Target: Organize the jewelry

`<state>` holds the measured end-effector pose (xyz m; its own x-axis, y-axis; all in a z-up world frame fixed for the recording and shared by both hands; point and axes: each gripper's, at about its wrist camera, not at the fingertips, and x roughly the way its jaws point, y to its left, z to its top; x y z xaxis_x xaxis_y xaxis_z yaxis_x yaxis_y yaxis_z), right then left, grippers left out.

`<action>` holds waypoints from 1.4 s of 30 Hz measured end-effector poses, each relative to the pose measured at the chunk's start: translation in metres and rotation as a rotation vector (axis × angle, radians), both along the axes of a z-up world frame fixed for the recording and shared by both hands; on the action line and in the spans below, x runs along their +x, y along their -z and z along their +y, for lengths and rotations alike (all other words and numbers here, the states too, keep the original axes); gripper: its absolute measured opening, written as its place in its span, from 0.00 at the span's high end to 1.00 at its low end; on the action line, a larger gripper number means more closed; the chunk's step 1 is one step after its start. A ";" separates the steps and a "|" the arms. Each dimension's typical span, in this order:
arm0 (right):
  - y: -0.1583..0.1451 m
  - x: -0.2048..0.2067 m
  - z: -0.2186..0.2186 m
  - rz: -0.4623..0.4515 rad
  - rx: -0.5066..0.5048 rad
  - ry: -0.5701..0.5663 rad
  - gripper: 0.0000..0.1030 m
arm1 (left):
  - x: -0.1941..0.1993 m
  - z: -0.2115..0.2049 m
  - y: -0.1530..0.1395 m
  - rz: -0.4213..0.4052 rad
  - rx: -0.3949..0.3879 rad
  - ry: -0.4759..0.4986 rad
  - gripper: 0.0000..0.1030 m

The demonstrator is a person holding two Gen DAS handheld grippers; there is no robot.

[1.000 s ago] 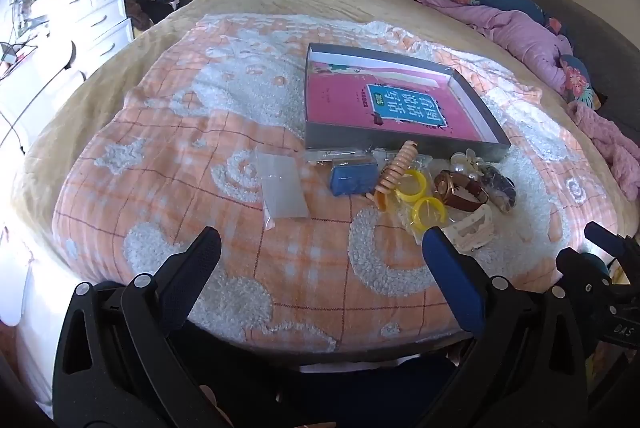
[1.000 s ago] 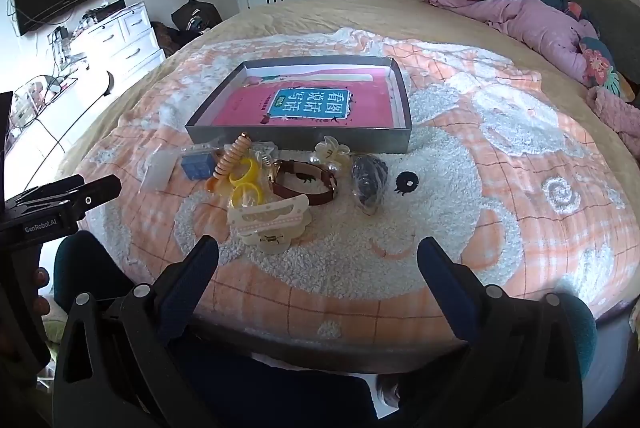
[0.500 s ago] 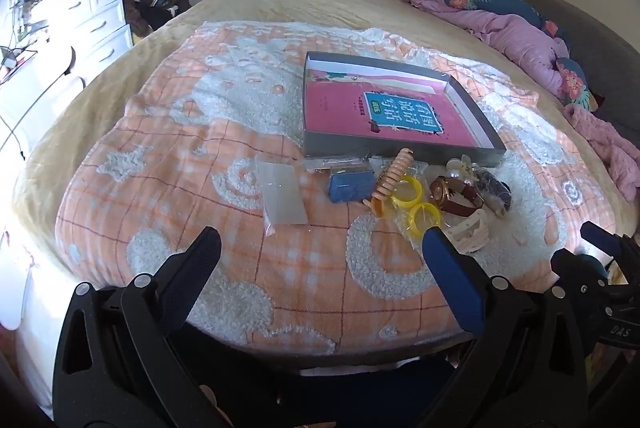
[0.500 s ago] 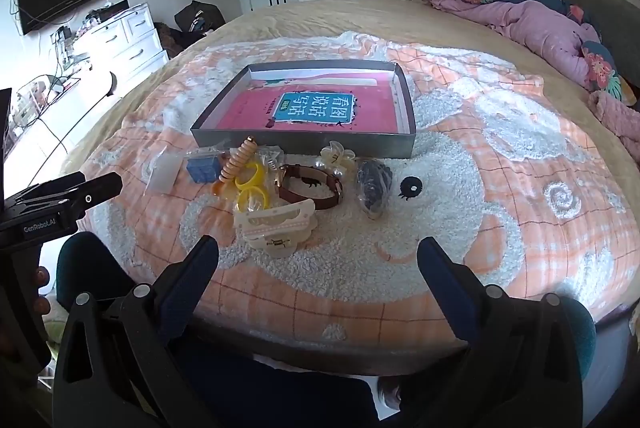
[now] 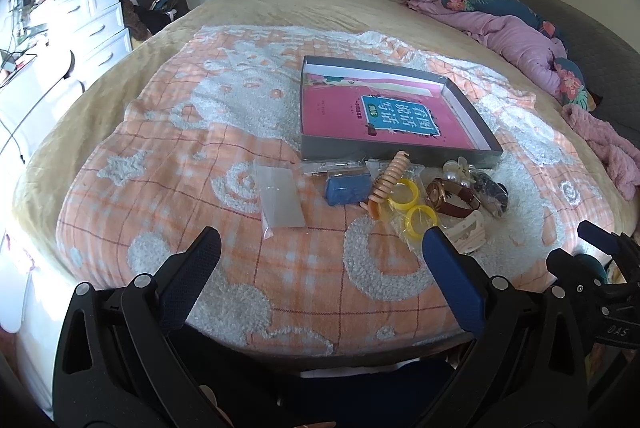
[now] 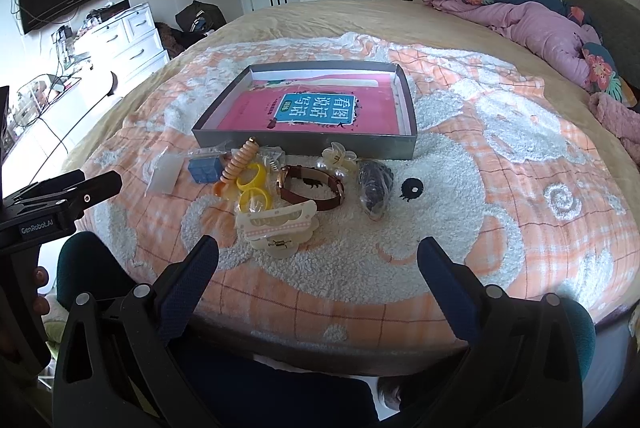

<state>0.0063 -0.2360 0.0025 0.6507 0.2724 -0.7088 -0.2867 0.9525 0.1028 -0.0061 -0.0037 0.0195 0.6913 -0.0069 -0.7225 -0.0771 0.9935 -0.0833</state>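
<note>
Left gripper (image 5: 320, 244) and right gripper (image 6: 318, 248) both spread wide, holding nothing, poised over the near edge of the blanket (image 6: 460, 228). Along that edge, left to right: clear bag (image 6: 165, 172), blue cube (image 6: 205, 168), coiled orange clip (image 6: 236, 164), yellow rings (image 6: 253, 188), cream claw clip (image 6: 276, 226), brown-strapped watch (image 6: 312, 188), pearl clip (image 6: 338, 158), dark scrunchie (image 6: 374, 190). Just behind, toward the blanket's middle, grey tray (image 6: 304, 144) lined with a pink book.

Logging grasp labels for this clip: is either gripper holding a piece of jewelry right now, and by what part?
Nothing is held. The left gripper and right gripper are both open and empty, short of the watch.
</note>
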 end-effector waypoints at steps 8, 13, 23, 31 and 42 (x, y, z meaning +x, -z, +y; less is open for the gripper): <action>0.000 0.000 0.000 0.000 0.000 -0.003 0.04 | 0.000 0.000 -0.001 -0.005 0.004 -0.002 0.08; 0.000 0.000 0.001 0.001 0.001 -0.004 0.04 | 0.000 0.000 0.000 -0.006 0.005 -0.001 0.08; 0.000 0.002 0.005 0.002 -0.004 -0.007 0.04 | 0.001 0.000 0.002 0.001 0.005 0.000 0.08; 0.002 0.006 0.011 0.003 0.002 -0.013 0.04 | 0.006 0.002 0.010 0.011 0.010 -0.006 0.08; 0.009 0.026 0.025 0.019 0.006 -0.038 0.04 | 0.027 0.019 0.025 0.057 0.007 -0.035 0.08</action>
